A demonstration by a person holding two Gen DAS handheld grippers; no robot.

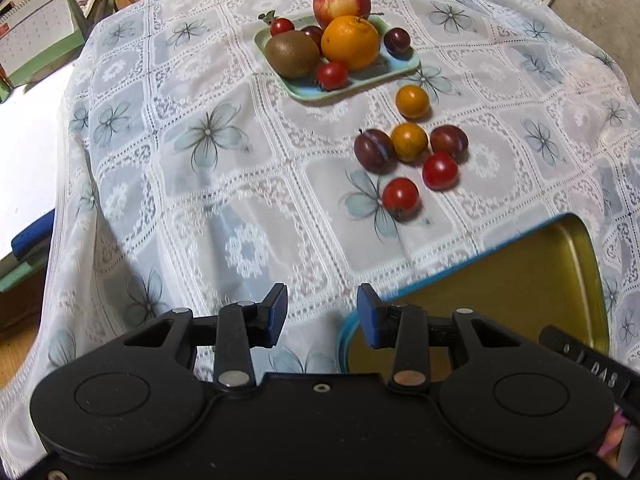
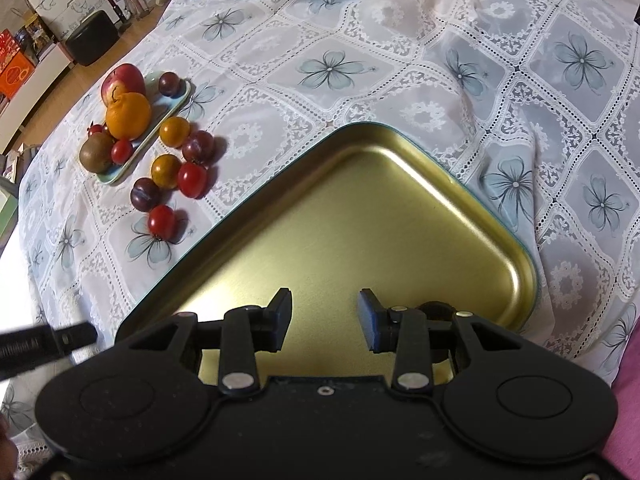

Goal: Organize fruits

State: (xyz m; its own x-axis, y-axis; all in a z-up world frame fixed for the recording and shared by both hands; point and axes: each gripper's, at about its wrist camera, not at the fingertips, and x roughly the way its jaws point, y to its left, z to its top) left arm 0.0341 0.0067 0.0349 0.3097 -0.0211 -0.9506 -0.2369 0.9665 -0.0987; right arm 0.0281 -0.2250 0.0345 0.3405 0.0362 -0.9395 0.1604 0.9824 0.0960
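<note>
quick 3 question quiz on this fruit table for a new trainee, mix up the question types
1. True or false: the gold tray already holds fruit.
2. How many small fruits lie loose on the tablecloth, outside the light blue tray?
3. Which fruit is on the light blue tray? A banana, B kiwi, C lemon.

Key:
1. False; nothing shows on the part in view.
2. Six: two red tomatoes, two orange ones and two dark plums.
3. B; it sits beside the orange and the apple.
</note>
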